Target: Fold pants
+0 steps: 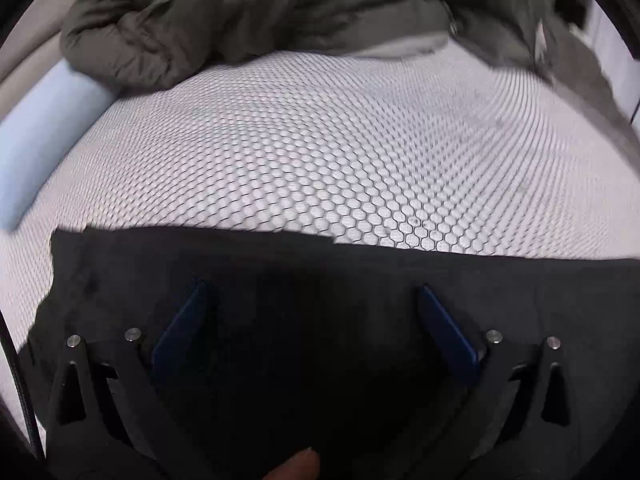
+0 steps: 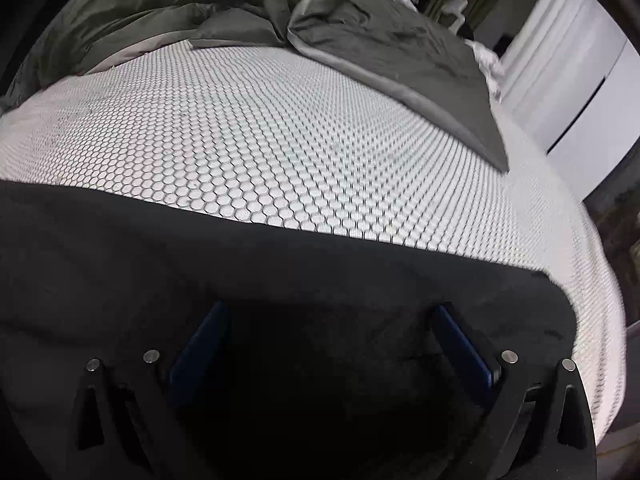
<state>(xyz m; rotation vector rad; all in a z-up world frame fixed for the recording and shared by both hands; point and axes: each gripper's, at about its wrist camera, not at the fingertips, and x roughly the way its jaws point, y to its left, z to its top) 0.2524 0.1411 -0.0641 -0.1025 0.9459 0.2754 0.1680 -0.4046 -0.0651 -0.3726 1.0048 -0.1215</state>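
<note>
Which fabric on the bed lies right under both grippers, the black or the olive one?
The black pants, spread flat beneath both open grippers; the olive duvet is bunched far behind.

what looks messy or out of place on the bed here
The olive duvet is bunched in a rumpled heap at the far end, leaving the honeycomb mattress cover bare. The black pants lie flat under both open tools; nothing looks spilled or damaged.

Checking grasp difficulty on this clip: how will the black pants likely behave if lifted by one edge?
The black pants lie flat and follow the bed, so they probably hang limp and sag. Their matte, slightly fuzzy cloth looks unlikely to slip. Both tools, left and right, are open above them.
</note>
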